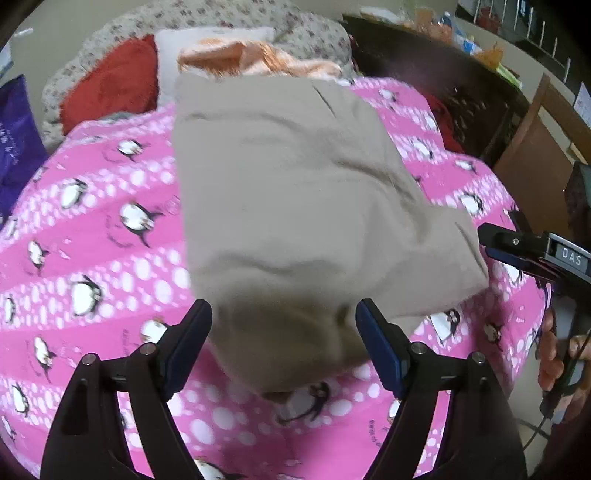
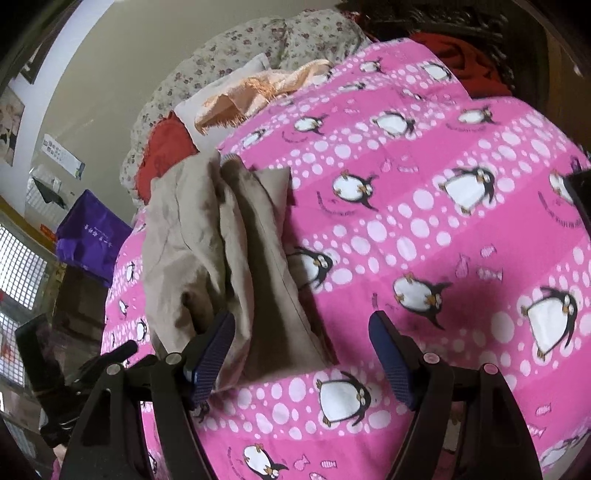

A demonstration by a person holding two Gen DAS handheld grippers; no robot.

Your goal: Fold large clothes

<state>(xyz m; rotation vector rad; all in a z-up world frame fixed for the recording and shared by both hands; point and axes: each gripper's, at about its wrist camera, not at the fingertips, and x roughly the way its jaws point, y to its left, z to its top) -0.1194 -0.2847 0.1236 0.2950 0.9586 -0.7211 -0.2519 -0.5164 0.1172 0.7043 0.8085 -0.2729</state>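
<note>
A beige garment [image 1: 295, 192] lies folded into a long shape on the pink penguin bedspread [image 1: 92, 229]. In the left wrist view my left gripper [image 1: 283, 314] hovers over its near end, jaws wide open, with the cloth below and between the fingers. The picture is blurred. My right gripper [image 1: 517, 247] reaches in from the right edge beside the garment's near right corner, a hand [image 1: 550, 350] holding it. In the right wrist view the right gripper [image 2: 303, 332] is open over the bedspread [image 2: 443, 240]. The beige garment [image 2: 221, 258] runs along its left finger, its near edge just inside the jaws.
At the head of the bed lie a red cushion [image 1: 110, 88], a white pillow [image 1: 207, 40], an orange towel [image 1: 258, 55] and a floral quilt [image 1: 306, 26]. A purple bag [image 1: 18, 140] stands left of the bed. Dark wooden furniture [image 1: 480, 96] and shelves stand to the right.
</note>
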